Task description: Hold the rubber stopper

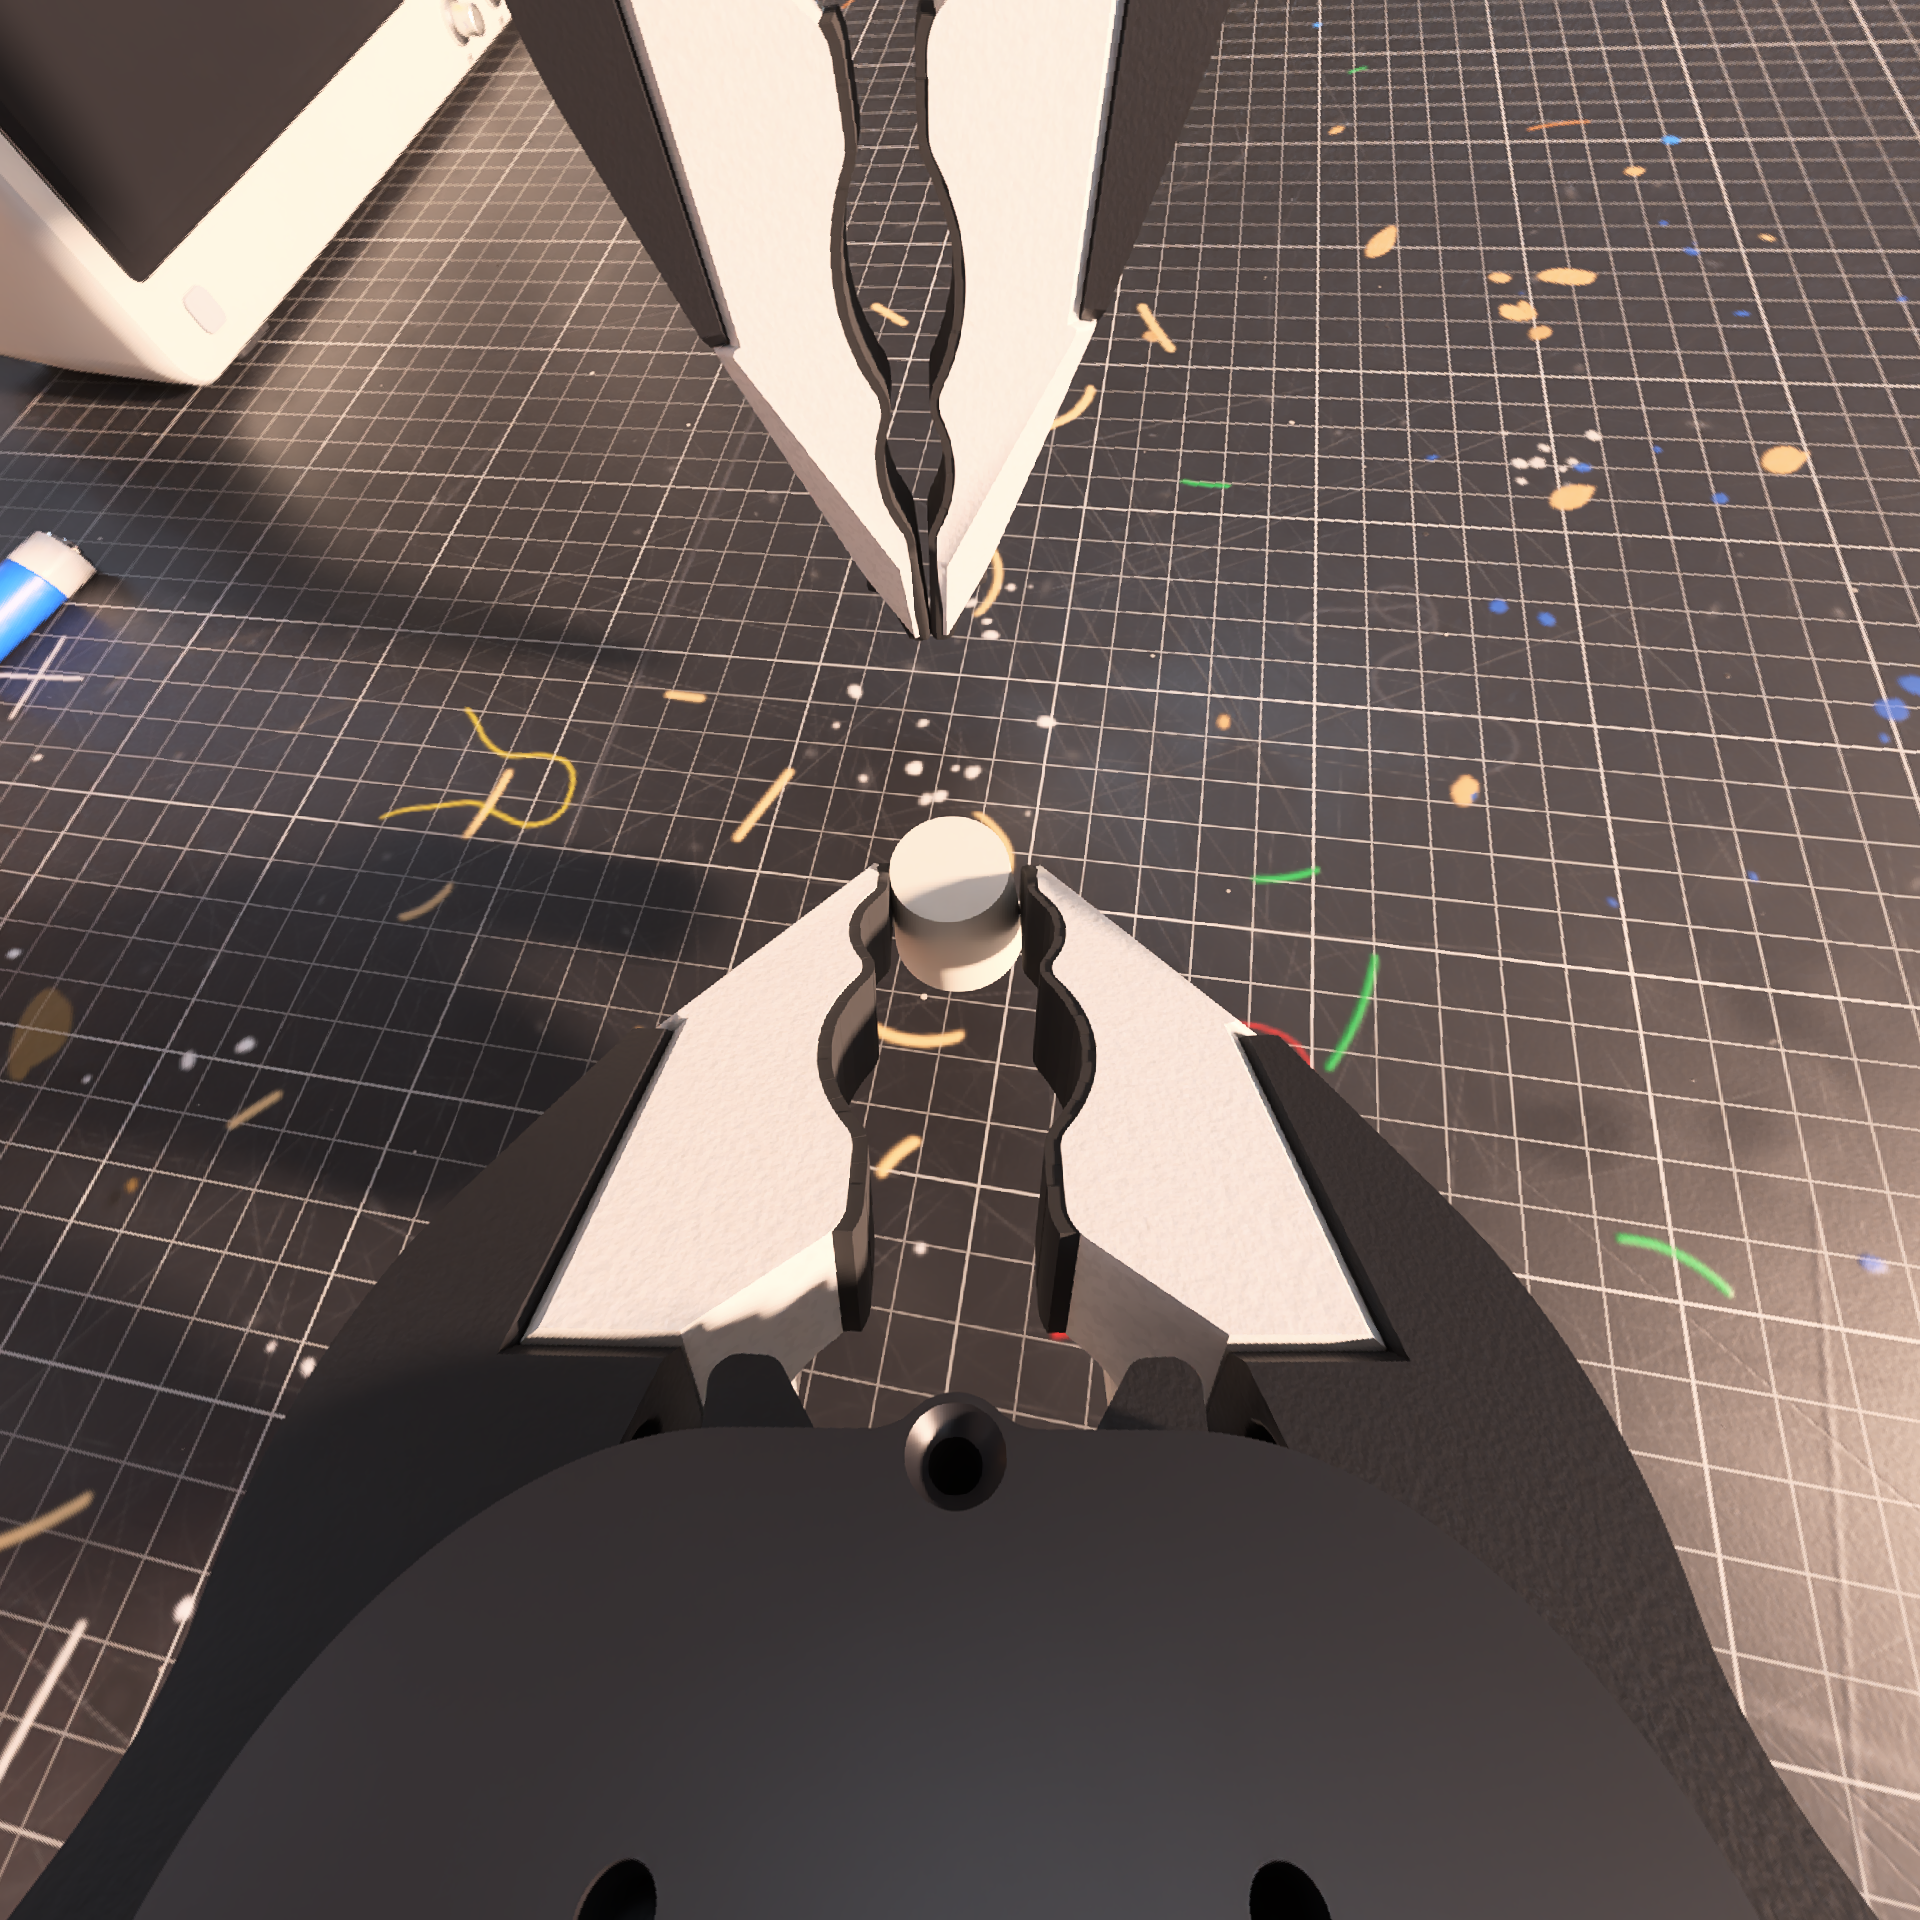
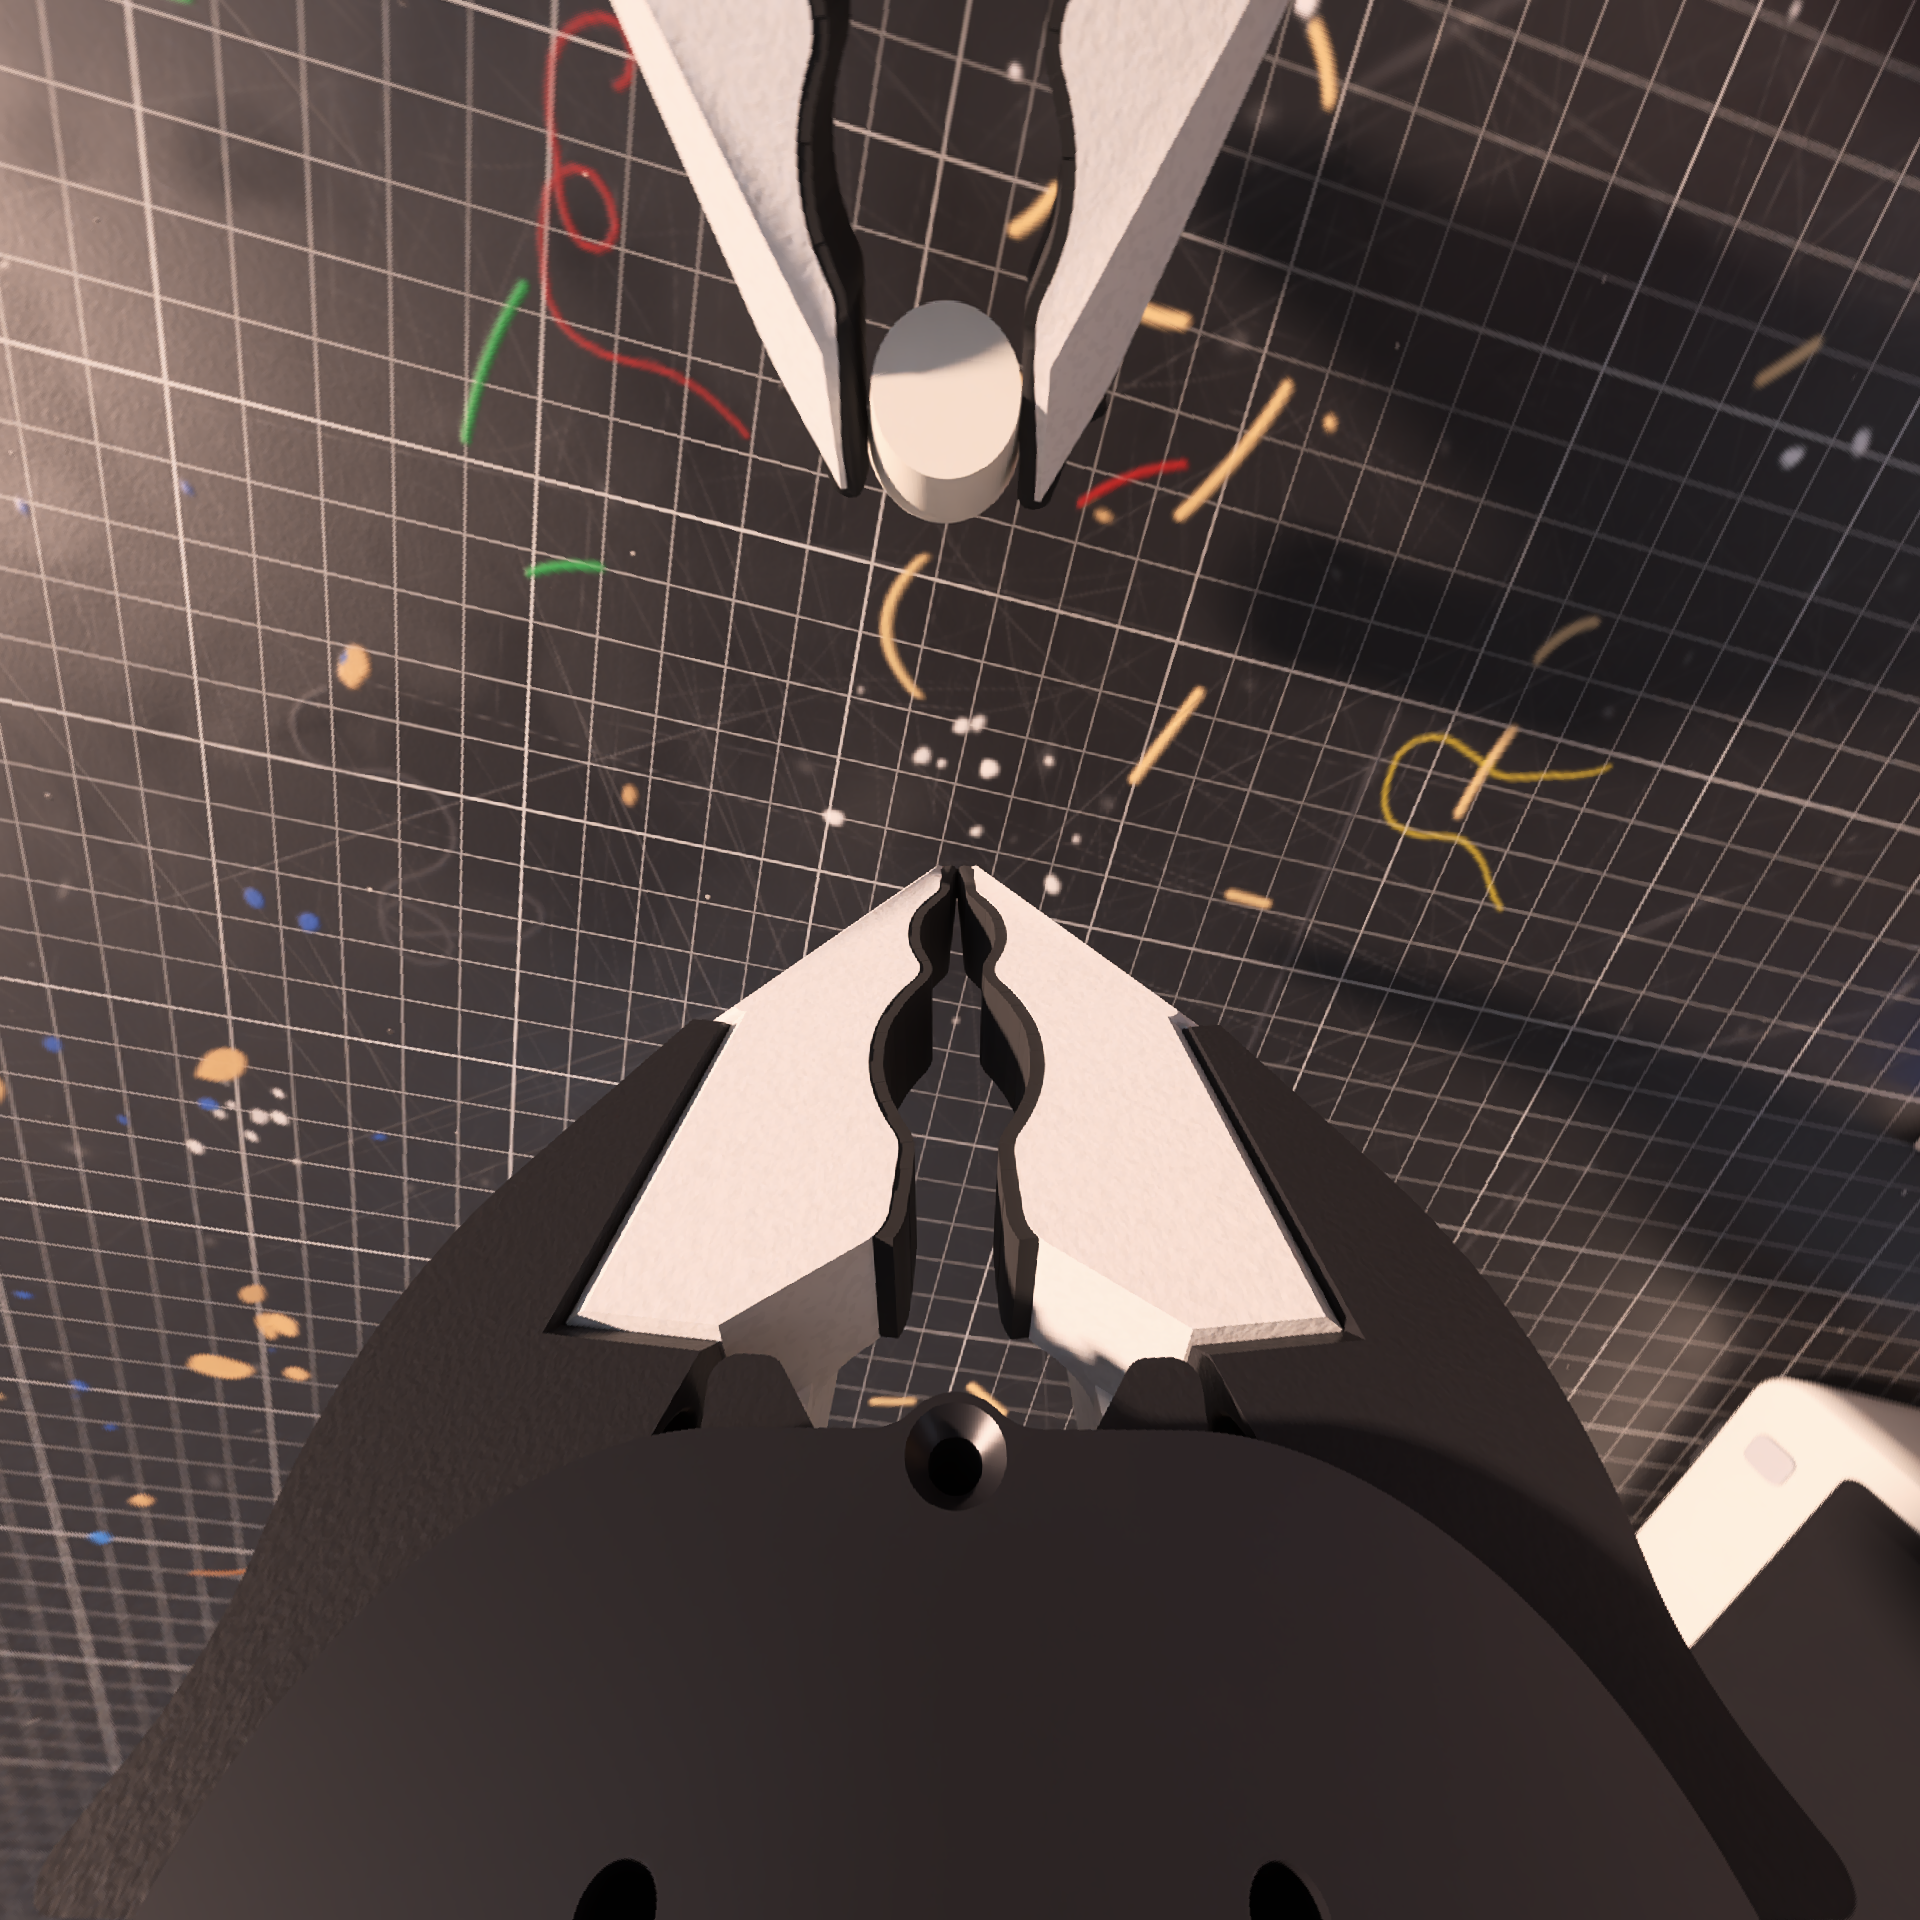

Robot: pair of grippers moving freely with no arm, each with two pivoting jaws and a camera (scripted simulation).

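Observation:
The rubber stopper (image 1: pixel 951 902) is a small off-white tapered cylinder, wide end up. My left gripper (image 1: pixel 953 896) is shut on it at the fingertips and holds it over the black grid mat. The right wrist view shows the same stopper (image 2: pixel 943 416) farther off, clamped between the left gripper's white fingers (image 2: pixel 805 343). My right gripper (image 2: pixel 956 875) is shut and empty, tips touching, facing the left one across a short gap. It shows in the left wrist view (image 1: pixel 928 623) beyond the stopper.
A black cutting mat (image 1: pixel 1455 727) with white grid lines and paint flecks lies under both grippers. A white device with a dark screen (image 1: pixel 156 187) stands at the far left, also seen in the right wrist view (image 2: pixel 1787 1507). A blue and white tube (image 1: pixel 36 592) lies at the left edge.

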